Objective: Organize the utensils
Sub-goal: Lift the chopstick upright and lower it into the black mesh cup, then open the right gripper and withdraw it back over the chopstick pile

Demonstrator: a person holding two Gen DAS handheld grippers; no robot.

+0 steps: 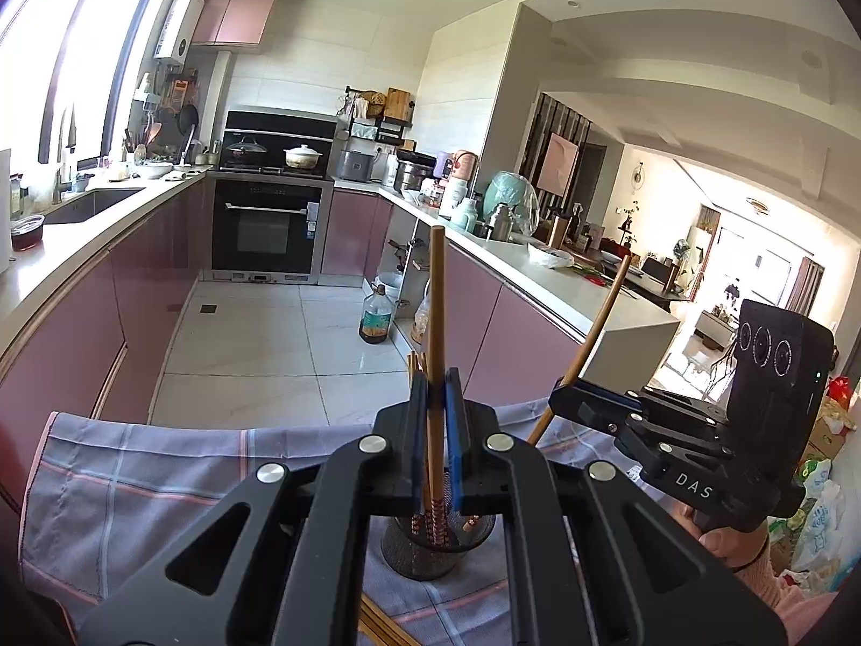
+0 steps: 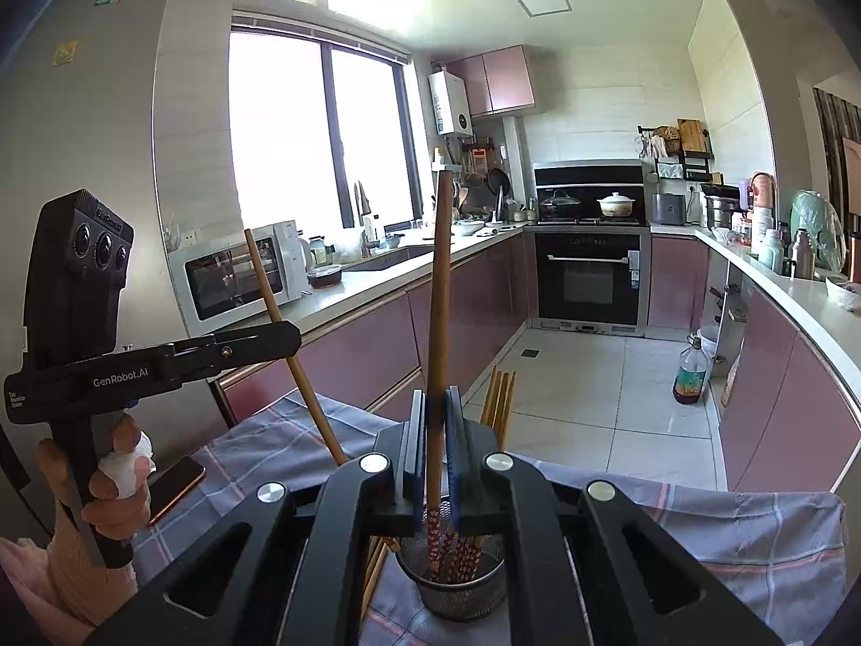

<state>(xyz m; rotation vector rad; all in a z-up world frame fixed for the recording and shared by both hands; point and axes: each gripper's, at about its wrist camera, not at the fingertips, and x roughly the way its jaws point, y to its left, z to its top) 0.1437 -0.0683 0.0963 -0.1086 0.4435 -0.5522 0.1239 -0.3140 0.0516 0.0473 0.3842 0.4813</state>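
Note:
A dark mesh cup stands on a plaid cloth and holds several chopsticks with red patterned ends. My left gripper is shut on a brown chopstick, held upright with its lower end over the cup. My right gripper is shut on another brown chopstick, also above the cup. Several loose chopsticks lie on the cloth beyond the cup.
A phone lies on the cloth by the person's left hand. An oil bottle stands on the tiled floor. Pink-fronted counters run down both sides, with a microwave on one.

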